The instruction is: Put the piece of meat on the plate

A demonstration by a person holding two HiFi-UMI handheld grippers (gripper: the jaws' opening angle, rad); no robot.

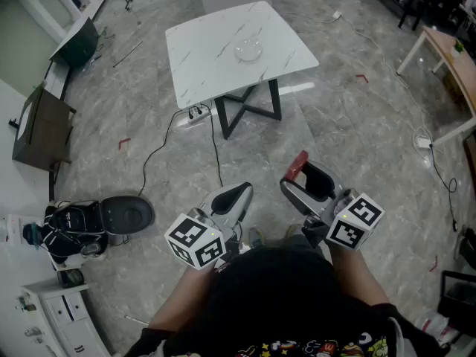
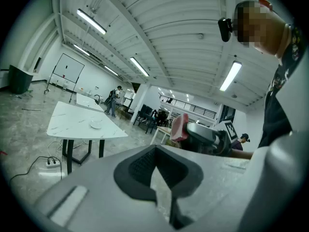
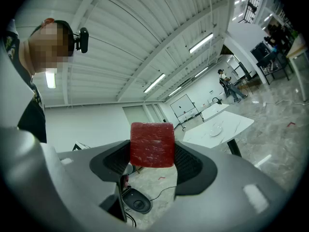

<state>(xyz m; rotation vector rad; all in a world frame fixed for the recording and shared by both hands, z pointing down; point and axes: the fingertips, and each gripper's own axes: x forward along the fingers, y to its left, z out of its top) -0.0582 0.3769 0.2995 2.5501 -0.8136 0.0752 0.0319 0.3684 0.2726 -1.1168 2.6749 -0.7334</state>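
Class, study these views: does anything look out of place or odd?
A power strip and its cable lie loose on the floor by the table. Otherwise nothing: the meat sits squarely in the right gripper.

I count two grippers, left (image 1: 236,194) and right (image 1: 301,175), one piece of meat (image 1: 297,164), one plate (image 1: 248,50), one table (image 1: 216,39).

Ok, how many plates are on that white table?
1. The plate sits near the middle of the white table, far from the meat held in the right gripper. None seems hidden.
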